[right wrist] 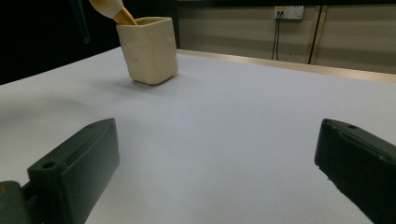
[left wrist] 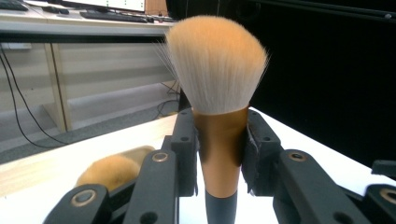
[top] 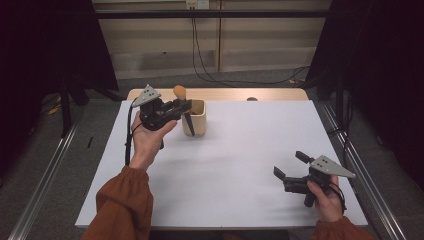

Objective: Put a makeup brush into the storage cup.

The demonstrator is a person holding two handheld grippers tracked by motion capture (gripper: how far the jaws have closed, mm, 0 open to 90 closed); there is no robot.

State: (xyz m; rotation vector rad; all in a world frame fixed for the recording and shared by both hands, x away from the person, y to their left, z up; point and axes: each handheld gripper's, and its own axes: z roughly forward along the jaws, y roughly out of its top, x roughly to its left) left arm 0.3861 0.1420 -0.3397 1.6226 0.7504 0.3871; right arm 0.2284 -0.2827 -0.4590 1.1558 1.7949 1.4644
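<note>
At the white table's (top: 240, 165) far left corner, the left gripper (left wrist: 219, 154) clamps a copper-handled, cream-bristled makeup brush (left wrist: 217, 93) upright beside a cream square holder (top: 195, 117). The right gripper (top: 290, 167) rests near the right edge, jaws wide, empty.

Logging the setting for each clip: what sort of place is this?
Probably a lab or recording room, not a home: a white table with black curtains at the sides, floor rails alongside it, cables from a wall socket, and keyboards on a desk behind.
</note>
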